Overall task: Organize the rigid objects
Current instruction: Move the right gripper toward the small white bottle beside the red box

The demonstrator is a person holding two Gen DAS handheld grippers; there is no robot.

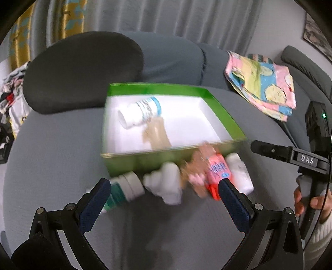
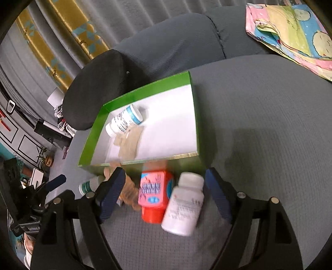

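Jaws on your left gripper [image 1: 164,190] stand spread at their widest, pinching nothing; a teal-labelled bottle [image 1: 124,190] and a white bottle [image 1: 166,185] lie blurred between them. Your right gripper [image 2: 165,192] is also spread and empty, its pads clear of the red-capped pink bottle [image 2: 154,194] and white pill bottle [image 2: 183,207] between them. All lie on the grey cushion [image 2: 259,124] against the green box [image 2: 188,81], which holds a blue-labelled bottle [image 2: 124,120]. Grey curtains [image 1: 166,18] hang behind
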